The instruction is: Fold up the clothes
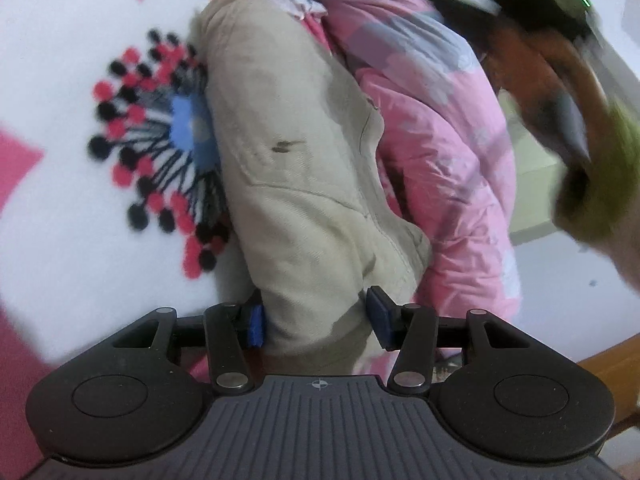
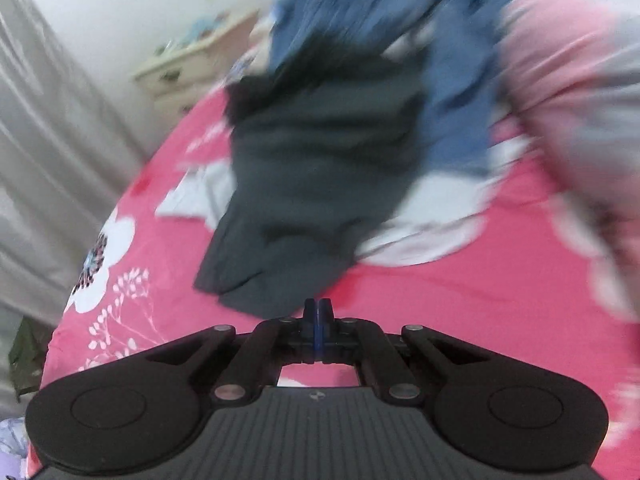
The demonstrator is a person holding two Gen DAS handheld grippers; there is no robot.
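Left wrist view shows the left gripper [image 1: 316,316], fingers clamped on a folded beige cotton garment [image 1: 304,168] lying on the pink floral bed [image 1: 60,240], while the right gripper [image 2: 318,320], shut and empty, nears a dark grey garment [image 2: 312,184]; tugging could undo the fold.

In the left wrist view, we saw the right gripper [image 1: 560,92] only as a streak of black, orange and green, its jaws unreadable. The beige garment [image 1: 304,184] ran down behind the left gripper [image 1: 316,316], so its lower end stayed hidden. In the right wrist view, motion blur smeared the dark grey garment [image 2: 316,184], the blue clothes [image 2: 452,92] and the pink quilt [image 2: 572,92]; their edges ran together.
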